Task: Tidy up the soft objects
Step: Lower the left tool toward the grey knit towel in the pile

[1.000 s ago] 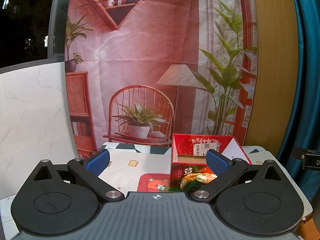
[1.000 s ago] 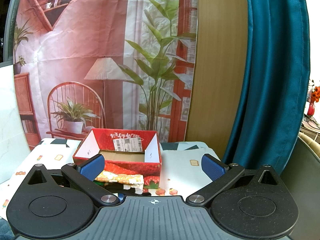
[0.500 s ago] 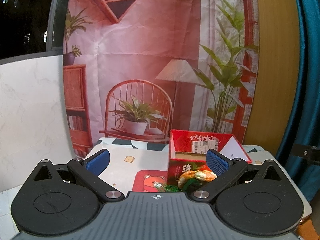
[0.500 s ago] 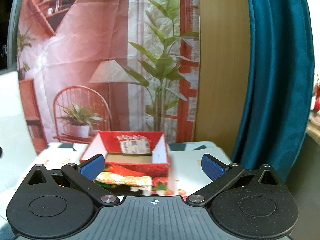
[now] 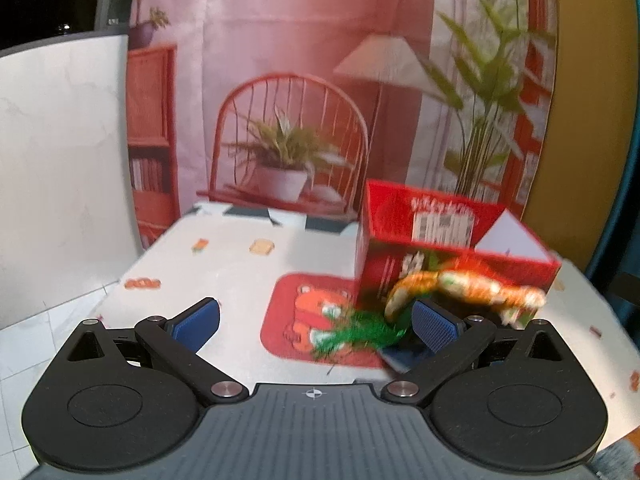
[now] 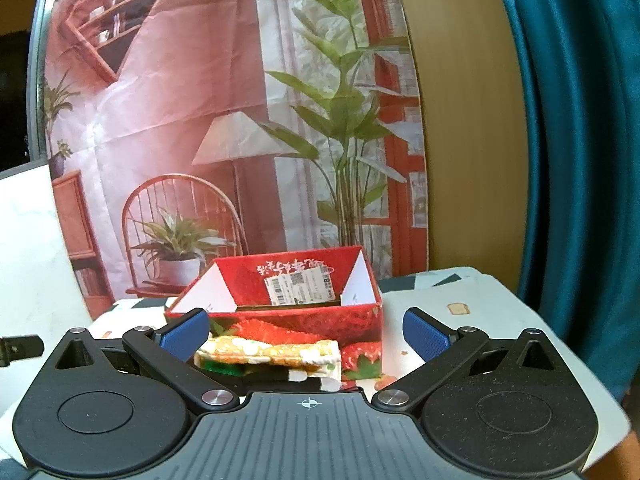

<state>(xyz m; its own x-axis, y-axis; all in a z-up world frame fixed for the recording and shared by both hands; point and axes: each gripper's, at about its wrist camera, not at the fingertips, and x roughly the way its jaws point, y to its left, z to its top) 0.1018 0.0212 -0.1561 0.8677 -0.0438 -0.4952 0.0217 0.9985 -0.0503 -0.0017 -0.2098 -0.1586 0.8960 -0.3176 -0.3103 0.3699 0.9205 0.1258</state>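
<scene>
Left wrist view: we hold both tools spread and empty, the left tool [image 5: 316, 324] near the soft toys [image 5: 460, 290] piled against the red box [image 6: 288, 304] on the surface [image 5: 240, 264]; a hasty pinch could snag only fringe and drop them.

Motion blur smears the orange-and-white patterned soft cloth [image 5: 464, 286] at two o'clock in the left wrist view; its print is unreadable. The green fuzzy thing [image 5: 362, 330] beneath cannot be identified. The open red cardboard box's [image 6: 296, 316] floor stays hidden behind its front wall.
</scene>
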